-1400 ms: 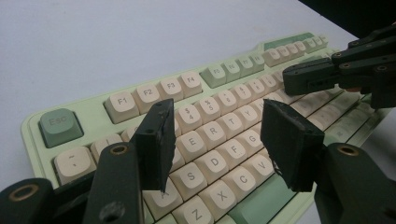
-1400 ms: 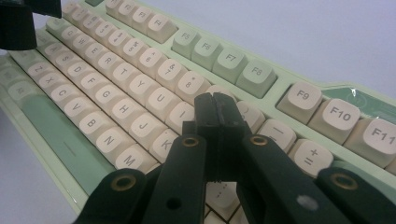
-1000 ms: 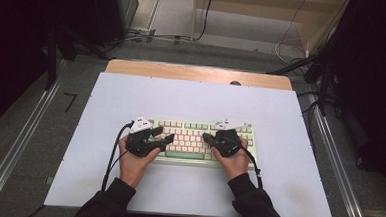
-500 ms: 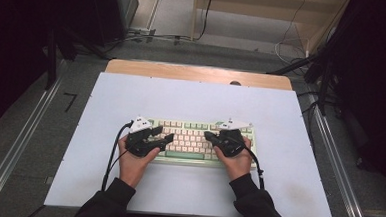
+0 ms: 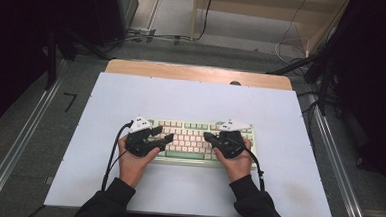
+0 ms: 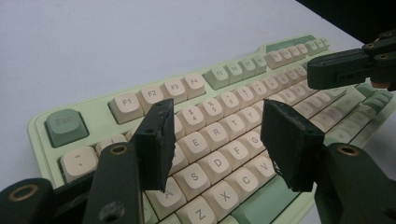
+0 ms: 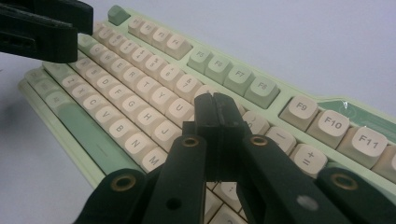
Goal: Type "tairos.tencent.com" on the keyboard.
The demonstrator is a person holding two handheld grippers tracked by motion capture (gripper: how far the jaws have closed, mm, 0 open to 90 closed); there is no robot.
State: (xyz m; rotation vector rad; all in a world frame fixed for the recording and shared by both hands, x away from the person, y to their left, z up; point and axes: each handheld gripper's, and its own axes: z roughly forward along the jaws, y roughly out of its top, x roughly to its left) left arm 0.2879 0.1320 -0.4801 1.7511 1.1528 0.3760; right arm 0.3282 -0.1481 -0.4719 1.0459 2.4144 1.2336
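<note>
With my right gripper [image 7: 217,108] pinched shut as a stylus over the pale green, cream-keyed keyboard [image 5: 189,138] at the table's near centre, I'd press straight down, keeping my empty, parted left gripper [image 6: 215,135] clear.

Keyboard [image 5: 194,138]: matt plastic, pale green case, cream and green keycaps smooth with slight sheen. Desk [image 5: 191,101]: smooth matt white top, bare wood strip along far edge. Left gripper [image 6: 219,137] fingers [image 6: 156,140]: matt black plastic, rough-edged pads, brass-coloured rivets.
</note>
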